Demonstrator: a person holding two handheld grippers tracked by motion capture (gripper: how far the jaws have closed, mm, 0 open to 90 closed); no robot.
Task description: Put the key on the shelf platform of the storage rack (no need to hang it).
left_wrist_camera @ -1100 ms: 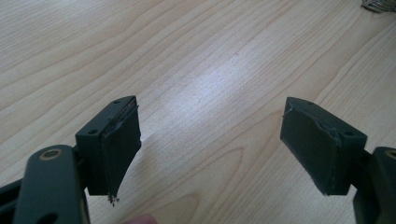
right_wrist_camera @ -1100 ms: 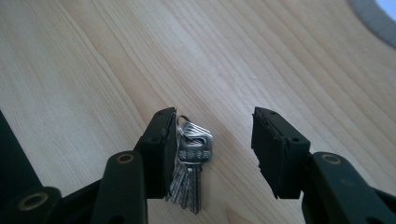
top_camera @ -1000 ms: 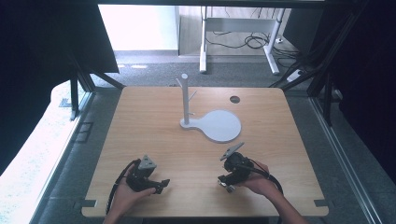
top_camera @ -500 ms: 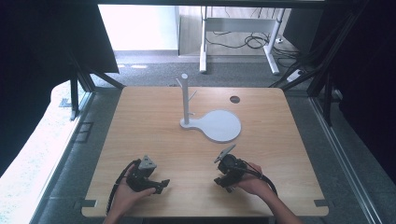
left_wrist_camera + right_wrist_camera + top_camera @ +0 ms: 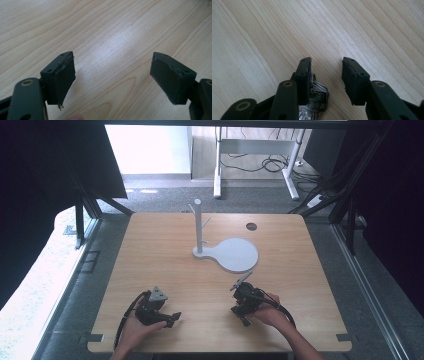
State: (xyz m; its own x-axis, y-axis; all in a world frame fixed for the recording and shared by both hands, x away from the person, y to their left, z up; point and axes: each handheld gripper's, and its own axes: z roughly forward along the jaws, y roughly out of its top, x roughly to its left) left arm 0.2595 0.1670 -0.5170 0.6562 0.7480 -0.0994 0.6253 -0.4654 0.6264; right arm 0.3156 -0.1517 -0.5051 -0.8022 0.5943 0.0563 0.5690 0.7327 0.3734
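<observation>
Between the right gripper fingers we've got a bunch of keys, tucked low and hugging the inner face of the left-hand finger. Honestly most of it is cut off: the bottom edge of the right gripper view chops the blade, and that finger covers part of the ring, so we can't count the keys or read the stamped lettering on the head. What we can make out is shiny silver metal, a thin split ring up top and a flat head with rounded corners below it, lying on the surface. The fingers are spread apart here with a clear gap, not squeezing anything; whether the ring actually touches the pad, we can't tell.

From the high view the right gripper is just a dark lump in the person's hand near the front edge, and the keys are too small to pick out there.

The left gripper has its fingers spread wide, nothing between them, only bare wood grain. The pads look like matte black rubber, wedge-shaped, a bit chewed up along the edges. In the high view it sits well apart from the other one.

The surface is pale laminate with a streaky grain. Farther off beyond the fingers stands a white peg stand on a flat rounded base.
</observation>
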